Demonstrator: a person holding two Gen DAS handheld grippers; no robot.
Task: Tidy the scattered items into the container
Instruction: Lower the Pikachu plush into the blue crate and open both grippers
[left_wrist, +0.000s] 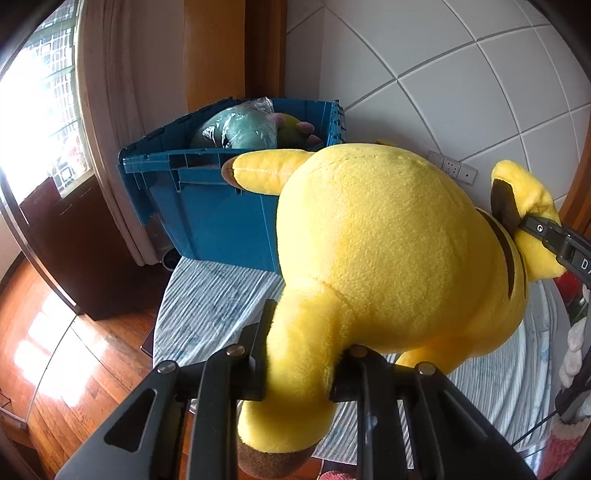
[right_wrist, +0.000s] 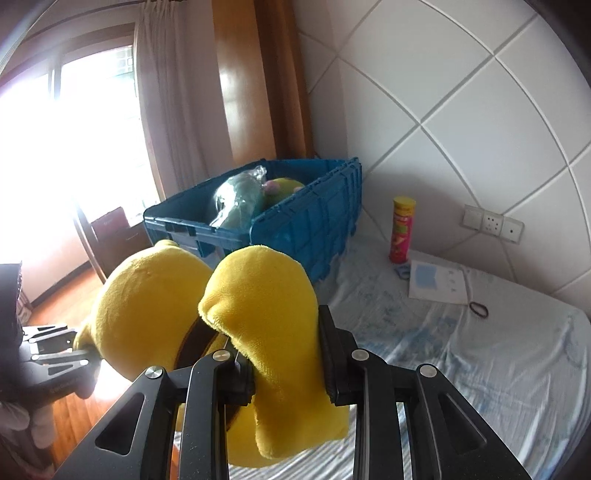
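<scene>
A big yellow plush toy (left_wrist: 388, 243) hangs in the air over the bed, in front of the blue crate (left_wrist: 221, 218). My left gripper (left_wrist: 301, 373) is shut on one of its limbs. My right gripper (right_wrist: 286, 369) is shut on its tail (right_wrist: 266, 314); that gripper also shows at the right edge of the left wrist view (left_wrist: 546, 236). The crate (right_wrist: 317, 214) stands at the bed's far corner and holds a bagged green plush (right_wrist: 240, 199) and a yellow-green plush (right_wrist: 284, 186).
A yellow and red snack tube (right_wrist: 400, 230) stands on the bed by the white padded wall. A paper sheet (right_wrist: 437, 282) and a black hair tie (right_wrist: 479, 309) lie near it. A dark cabinet (left_wrist: 70, 240) and wooden floor (left_wrist: 55, 350) are left of the bed.
</scene>
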